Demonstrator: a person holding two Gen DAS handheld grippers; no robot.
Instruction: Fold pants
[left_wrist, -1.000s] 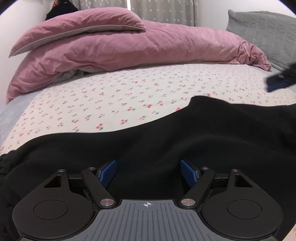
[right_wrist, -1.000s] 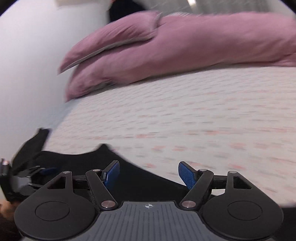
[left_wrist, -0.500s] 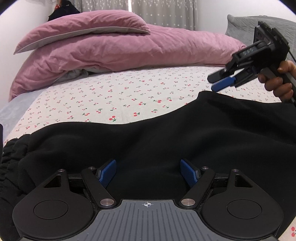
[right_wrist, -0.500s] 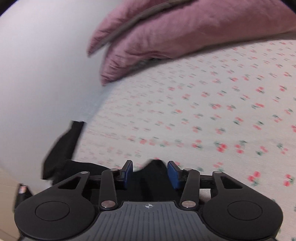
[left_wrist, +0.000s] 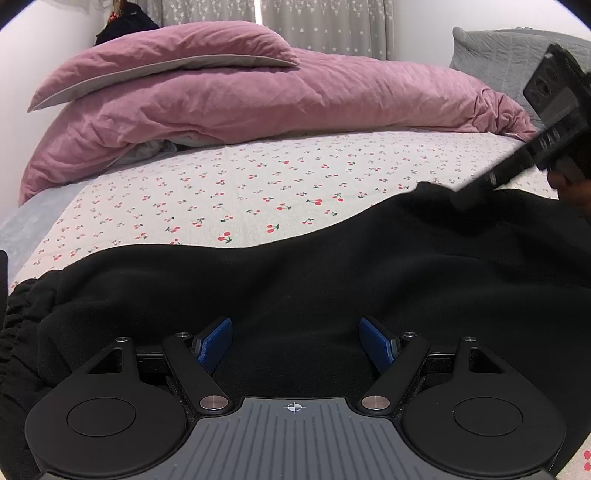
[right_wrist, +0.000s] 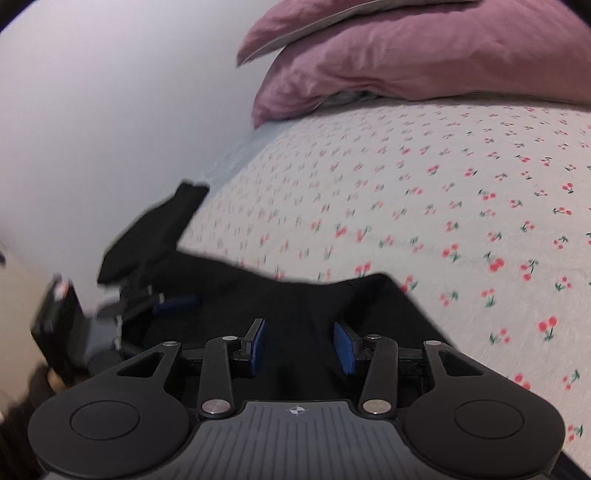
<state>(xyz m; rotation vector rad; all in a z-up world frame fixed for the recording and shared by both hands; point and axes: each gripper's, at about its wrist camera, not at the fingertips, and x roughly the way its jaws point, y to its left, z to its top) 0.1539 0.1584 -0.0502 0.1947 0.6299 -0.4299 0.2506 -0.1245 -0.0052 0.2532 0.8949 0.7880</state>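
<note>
Pants, black, lie spread on the cherry-print bed sheet, directly under and ahead of both sets of jaws. The left gripper has its jaws wide apart over the cloth, gripping nothing. The right gripper has its jaws parted more narrowly, cloth between the blue pads without being pinched. Beyond lies a pink duvet.

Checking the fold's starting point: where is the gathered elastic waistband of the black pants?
In the left wrist view, the gathered elastic waistband bunches at the far left edge, left of the left claw, on the cherry-print sheet.
</note>
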